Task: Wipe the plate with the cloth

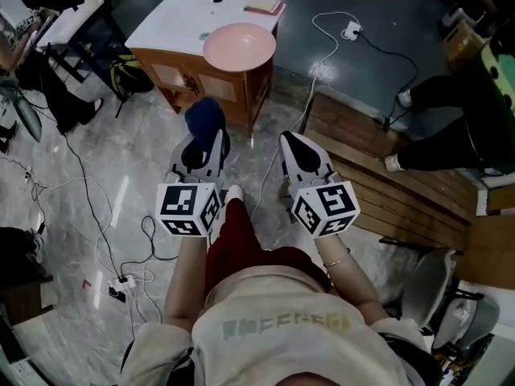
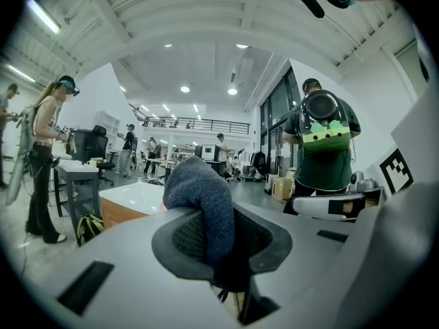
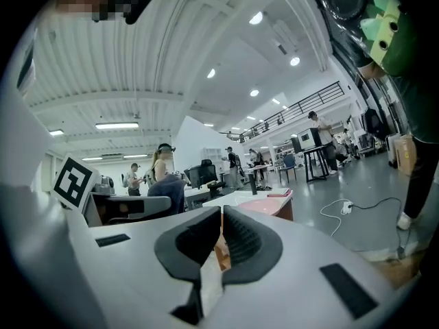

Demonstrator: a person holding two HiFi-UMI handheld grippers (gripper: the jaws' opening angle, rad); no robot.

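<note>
light: dim head view, bright ceiling lamps in gripper views | distortion: fisheye edges, dark corners

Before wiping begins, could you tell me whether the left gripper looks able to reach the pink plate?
Probably yes: the left gripper, shut on the cloth, faces the plate at the near edge of the table, with nothing between.

Head view: looking steeply down, bench [image 1: 173, 22] far at upper centre. Gripper views: looking level along close fingers [image 2: 274, 242], both sharing that bench.
</note>
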